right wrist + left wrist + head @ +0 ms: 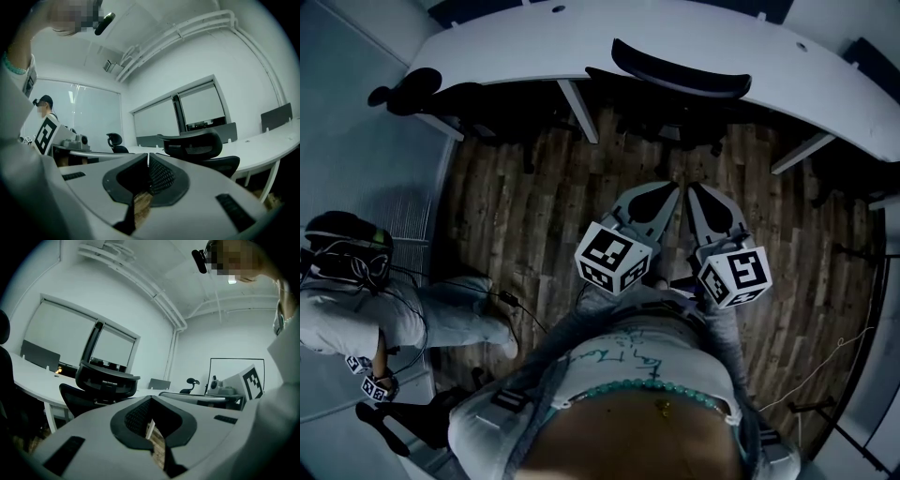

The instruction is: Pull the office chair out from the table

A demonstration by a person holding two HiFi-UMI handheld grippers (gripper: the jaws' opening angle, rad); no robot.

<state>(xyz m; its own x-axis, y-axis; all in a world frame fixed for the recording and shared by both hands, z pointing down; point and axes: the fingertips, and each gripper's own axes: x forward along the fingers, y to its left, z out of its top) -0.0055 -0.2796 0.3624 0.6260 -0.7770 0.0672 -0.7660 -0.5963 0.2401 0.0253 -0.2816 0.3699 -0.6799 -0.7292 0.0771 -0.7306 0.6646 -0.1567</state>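
The black office chair (680, 70) is tucked under the white curved table (534, 47), with its headrest showing above the table edge. Both grippers are held side by side over the wooden floor, a short way in front of the chair, and they point level at it. My left gripper (672, 188) is shut and holds nothing. My right gripper (695, 187) is shut too, also holding nothing. Past the left gripper (151, 400), the left gripper view shows the chair (103, 383) ahead to the left. The right gripper view has the chair (197, 145) just right of the right gripper (146, 157).
A person (356, 300) sits low at the left on the floor edge. Another black chair (403, 91) stands at the table's left end. White table legs (578, 111) flank the chair. Cables (511, 302) lie on the wooden floor.
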